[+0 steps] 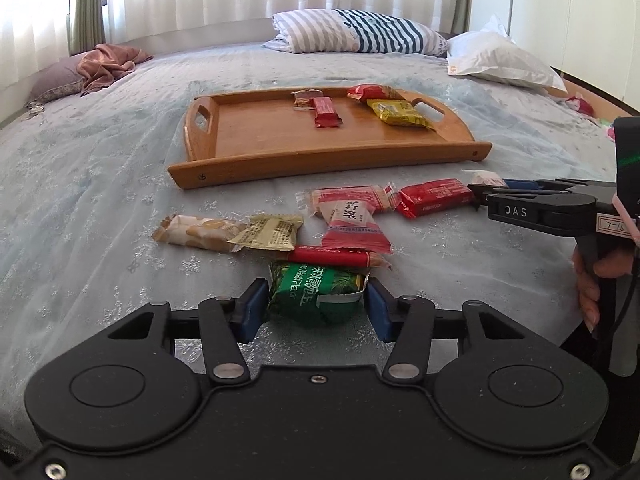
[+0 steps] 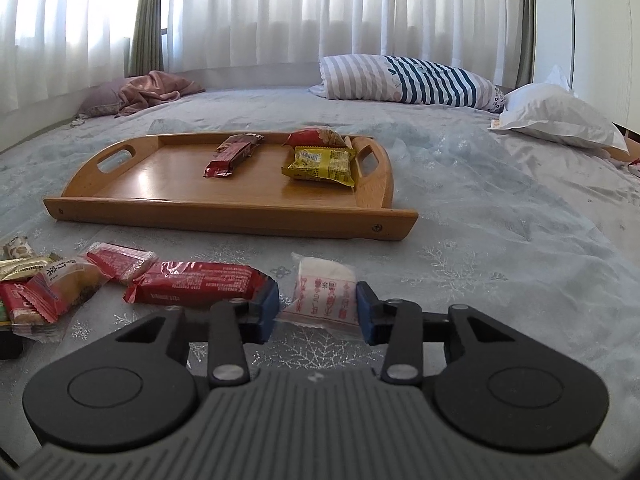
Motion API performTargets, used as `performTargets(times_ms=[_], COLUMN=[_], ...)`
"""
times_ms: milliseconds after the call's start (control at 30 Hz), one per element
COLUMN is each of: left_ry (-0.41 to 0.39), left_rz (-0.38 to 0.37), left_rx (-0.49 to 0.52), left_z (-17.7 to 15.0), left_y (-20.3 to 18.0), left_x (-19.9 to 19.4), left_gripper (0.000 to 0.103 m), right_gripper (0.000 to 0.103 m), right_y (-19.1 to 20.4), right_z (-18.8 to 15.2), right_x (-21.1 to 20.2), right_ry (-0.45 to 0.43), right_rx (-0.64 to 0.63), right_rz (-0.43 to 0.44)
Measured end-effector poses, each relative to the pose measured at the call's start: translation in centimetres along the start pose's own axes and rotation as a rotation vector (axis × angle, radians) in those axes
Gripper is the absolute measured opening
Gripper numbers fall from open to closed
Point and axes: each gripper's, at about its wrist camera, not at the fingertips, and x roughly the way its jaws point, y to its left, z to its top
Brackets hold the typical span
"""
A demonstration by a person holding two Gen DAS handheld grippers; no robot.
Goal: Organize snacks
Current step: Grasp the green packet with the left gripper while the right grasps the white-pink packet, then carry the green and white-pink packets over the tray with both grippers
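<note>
My left gripper [image 1: 316,304] is shut on a green snack packet [image 1: 316,292] lying on the bed, one blue pad at each side of it. In the right wrist view, my right gripper [image 2: 318,308] is shut on a white packet with red print [image 2: 324,288], also on the bedspread. A wooden tray [image 1: 320,160] lies beyond, holding a red bar [image 1: 326,112], a yellow packet [image 1: 400,114], a red packet [image 1: 372,91] and a brown one. Between tray and grippers lie several loose snacks, among them a red bar [image 1: 434,196] just left of the right gripper [image 1: 480,196].
The bed has a pale blue patterned cover. A striped pillow [image 1: 360,32] and a white pillow [image 1: 500,56] lie at the far side, and a pink cloth [image 1: 112,60] lies on a pillow at the far left. White curtains hang behind. A person's hand [image 1: 588,280] holds the right gripper's handle.
</note>
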Motion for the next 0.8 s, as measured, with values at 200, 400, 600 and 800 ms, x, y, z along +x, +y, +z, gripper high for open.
performTargets(times_ms=[200, 400, 600, 800], left_ry=[-0.045, -0.066, -0.101, -0.149], left_rz=[0.036, 0.053, 0.077, 0.063], left_rx=[-0.048, -0.102, -0.125, -0.133], left_z=[0.4, 0.9, 2.6, 5.4], left_y=[1.2, 2.5, 3.3, 3.8], left_x=[-2.3, -3.7, -3.6, -3.1], left_gripper=[0.050, 0.050, 0.050, 0.050], right_gripper=[0.046, 0.046, 0.046, 0.046], right_y=[0.1, -0.1, -0.5, -0.5], right_z=[0.5, 1.3, 2.5, 4.1], right_x=[-0.9, -1.8, -1.7, -1.6], right_ry=[-0.037, -0.078, -0.096, -0.132], right_rx=[0.012, 0.004, 0.016, 0.002], right_rz=[-0.010, -0.024, -0.021, -0.014])
